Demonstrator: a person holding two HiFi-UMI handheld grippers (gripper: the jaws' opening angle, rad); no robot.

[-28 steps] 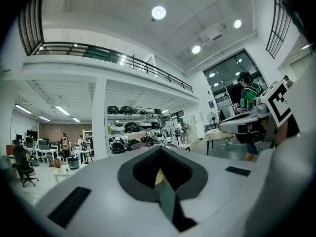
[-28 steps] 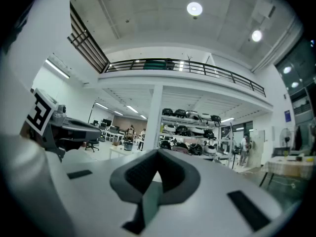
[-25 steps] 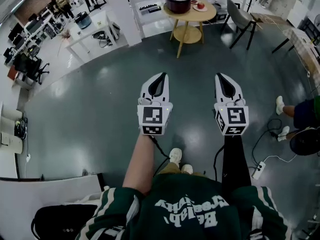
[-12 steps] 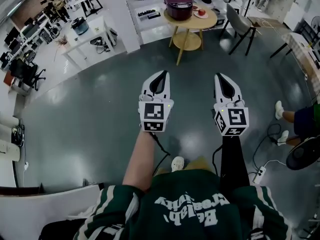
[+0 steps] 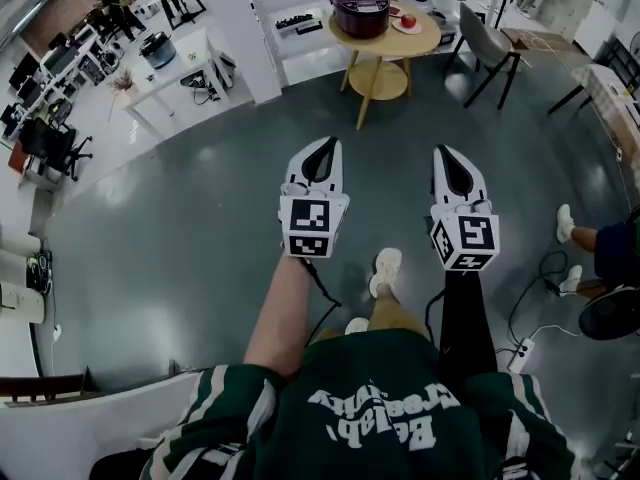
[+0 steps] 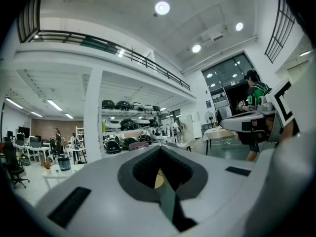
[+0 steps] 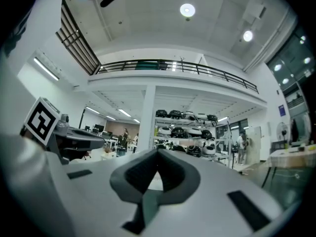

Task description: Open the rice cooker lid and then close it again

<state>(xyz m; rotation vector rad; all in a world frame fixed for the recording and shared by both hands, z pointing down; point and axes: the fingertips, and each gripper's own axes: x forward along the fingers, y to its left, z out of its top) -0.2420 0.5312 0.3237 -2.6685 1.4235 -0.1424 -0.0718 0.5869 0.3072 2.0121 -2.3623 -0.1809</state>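
The maroon rice cooker [image 5: 359, 6] stands with its lid down on a round wooden table [image 5: 422, 36] at the far end of the floor, top middle of the head view. My left gripper [image 5: 325, 144] and right gripper [image 5: 446, 151] are held side by side in front of me at mid-height, well short of the table, pointing toward it. Both are shut with nothing between the jaws. In the left gripper view the left gripper [image 6: 159, 149] shows its tips meeting, and the right gripper [image 7: 158, 154] shows the same in the right gripper view.
A white plate with a red thing [image 5: 407, 20] sits beside the cooker. A grey chair [image 5: 482, 34] stands right of the table, a white desk [image 5: 176, 64] to the left. Another person's legs [image 5: 590, 236] and a power strip [image 5: 519, 348] are at the right.
The person has stepped forward: one foot now shows ahead between the arms, and the table sits slightly lower in view. Both grippers keep the same pose, still shut.
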